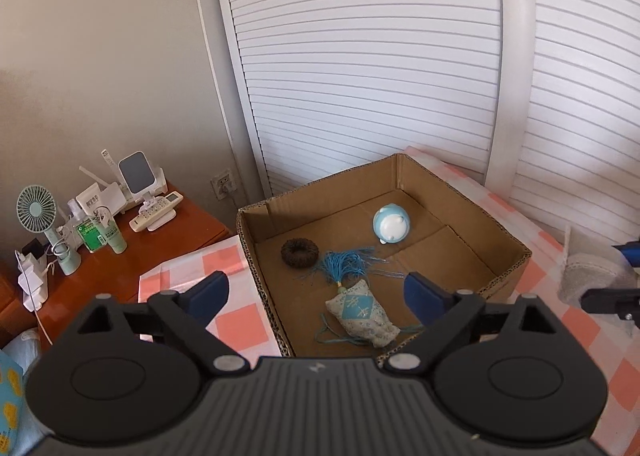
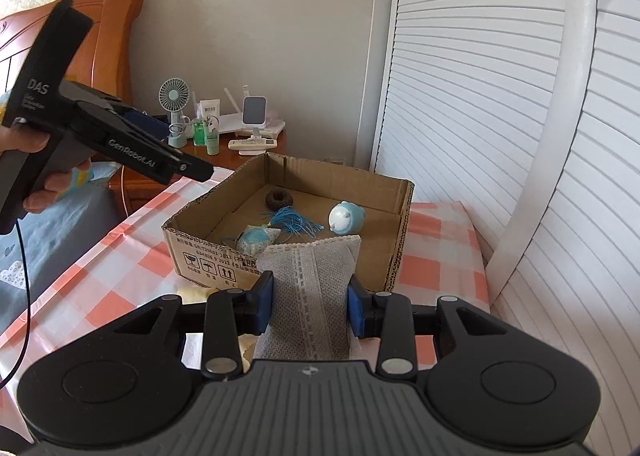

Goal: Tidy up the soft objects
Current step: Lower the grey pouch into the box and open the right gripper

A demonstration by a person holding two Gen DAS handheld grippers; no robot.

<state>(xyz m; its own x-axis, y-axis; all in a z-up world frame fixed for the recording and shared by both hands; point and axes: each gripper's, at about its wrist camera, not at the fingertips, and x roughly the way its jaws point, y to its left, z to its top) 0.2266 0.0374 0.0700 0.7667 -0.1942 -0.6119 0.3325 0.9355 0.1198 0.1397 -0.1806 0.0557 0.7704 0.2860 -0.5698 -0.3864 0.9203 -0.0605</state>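
Left wrist view: the left hand-held gripper [image 1: 316,296] hangs over the near wall of a cardboard box [image 1: 508,256] with its fingers spread wide and nothing between them. On the box floor lie a blue patterned sachet [image 1: 360,314] with a blue tassel [image 1: 346,266] near the near wall, a dark ring [image 1: 299,252] towards the left wall, and a light-blue round plush toy [image 1: 392,223] towards the far corner. The box stands on a pink-and-white checked cloth [image 1: 236,320]. A wooden nightstand [image 1: 132,260] to the left carries a small fan [image 1: 36,212].

Right wrist view: the right hand-held gripper [image 2: 311,306] is clamped on a grey mesh pouch [image 2: 310,296] with a lace strip, held just before the box's near wall, above the cloth. A hand [image 2: 38,160] holds the left hand-held gripper at the left, above the box's left corner.
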